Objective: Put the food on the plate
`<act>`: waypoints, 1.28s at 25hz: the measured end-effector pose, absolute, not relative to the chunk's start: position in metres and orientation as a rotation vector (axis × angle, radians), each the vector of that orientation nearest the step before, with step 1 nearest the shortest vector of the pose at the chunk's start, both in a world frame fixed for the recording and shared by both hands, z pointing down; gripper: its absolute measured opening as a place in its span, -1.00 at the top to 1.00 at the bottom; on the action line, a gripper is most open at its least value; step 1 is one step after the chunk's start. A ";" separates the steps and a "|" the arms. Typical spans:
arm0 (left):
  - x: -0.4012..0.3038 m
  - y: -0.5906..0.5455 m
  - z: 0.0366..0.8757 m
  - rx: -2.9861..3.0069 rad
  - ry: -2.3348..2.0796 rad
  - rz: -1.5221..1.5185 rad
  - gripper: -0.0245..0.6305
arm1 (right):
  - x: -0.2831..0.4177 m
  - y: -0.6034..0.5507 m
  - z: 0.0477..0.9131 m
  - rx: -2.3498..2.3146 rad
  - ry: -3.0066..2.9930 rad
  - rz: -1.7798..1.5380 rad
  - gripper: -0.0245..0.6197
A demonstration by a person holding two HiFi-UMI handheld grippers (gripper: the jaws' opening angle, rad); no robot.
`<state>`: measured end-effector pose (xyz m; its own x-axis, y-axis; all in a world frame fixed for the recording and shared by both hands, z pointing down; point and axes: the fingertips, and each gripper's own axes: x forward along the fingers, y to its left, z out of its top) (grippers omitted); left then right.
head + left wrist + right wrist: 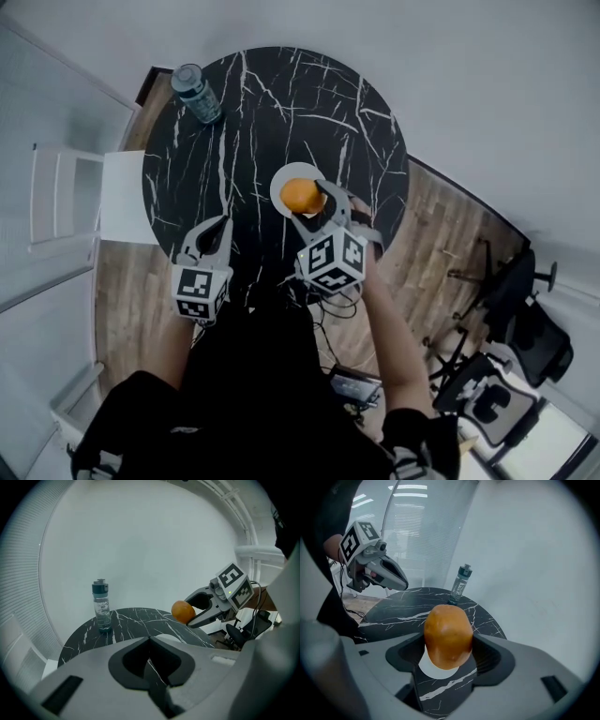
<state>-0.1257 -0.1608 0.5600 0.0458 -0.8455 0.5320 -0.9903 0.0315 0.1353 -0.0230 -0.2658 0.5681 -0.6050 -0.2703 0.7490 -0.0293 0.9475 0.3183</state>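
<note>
Smooth, rounded orange fruit [448, 637] is pinched between the jaws of the right gripper [309, 204], above a round white plate [280, 180] on a black, white-veined marble table [253, 103]. The left gripper [150, 663] is held with jaws pressed together, nothing between them

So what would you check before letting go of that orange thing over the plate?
1. Right tool clamped on the orange fruit: ok.
2. Fruit lined up over the white plate: ok.
3. Fruit resting on the plate: cannot tell.
4. Left tool shut, empty, off to the plate's side: ok.
5. Water bottle upright, far from the plate: ok.
</note>
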 end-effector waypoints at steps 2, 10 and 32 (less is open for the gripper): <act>-0.125 -0.163 0.565 1.838 -1.845 0.408 0.93 | -0.024 -0.270 0.577 0.188 -2.198 -0.332 -0.04; -0.119 -0.169 0.586 1.763 -1.847 0.417 0.93 | -0.029 -0.282 0.609 0.091 -2.171 -0.318 -0.04; -0.131 -0.155 0.631 1.545 -1.888 0.440 0.93 | -0.030 -0.288 0.706 -0.100 -2.011 -0.249 -0.04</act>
